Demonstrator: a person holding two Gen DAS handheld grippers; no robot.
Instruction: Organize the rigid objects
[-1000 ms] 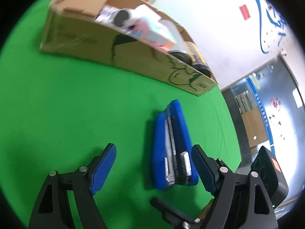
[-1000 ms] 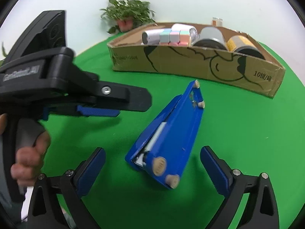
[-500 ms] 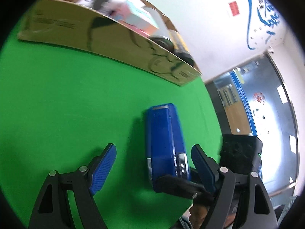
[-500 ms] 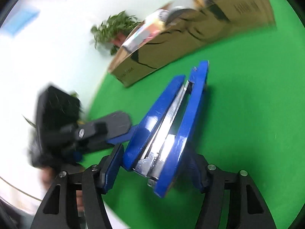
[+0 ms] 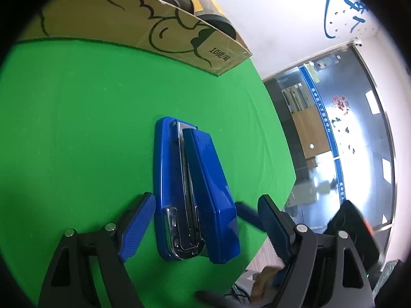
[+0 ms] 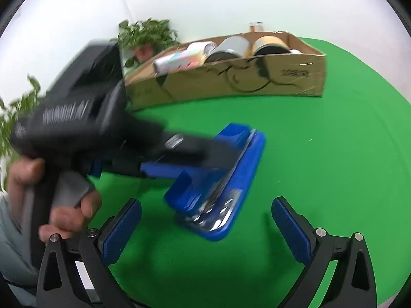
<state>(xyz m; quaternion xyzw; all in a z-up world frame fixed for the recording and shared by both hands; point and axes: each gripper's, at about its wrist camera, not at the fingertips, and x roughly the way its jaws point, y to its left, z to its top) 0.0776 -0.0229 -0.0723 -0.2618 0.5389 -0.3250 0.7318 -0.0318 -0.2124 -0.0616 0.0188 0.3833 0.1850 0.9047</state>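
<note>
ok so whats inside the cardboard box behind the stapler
In the cardboard box: a white cylinder lying on its side, a grey can and a yellow-labelled can. The box's front wall hides their lower parts and the box floor.

I see the stapler as glossy blue plastic with a shiny chrome-like metal channel along its middle, catching highlights. The bench wears a matt green cloth, slightly fuzzy. The box near the bench's far edge is plain brown cardboard, dull, printed with black line drawings. My left gripper has matt black plastic arms with small bright metal pins, and its pads are blue, finely ribbed, rubbery-looking.
</note>
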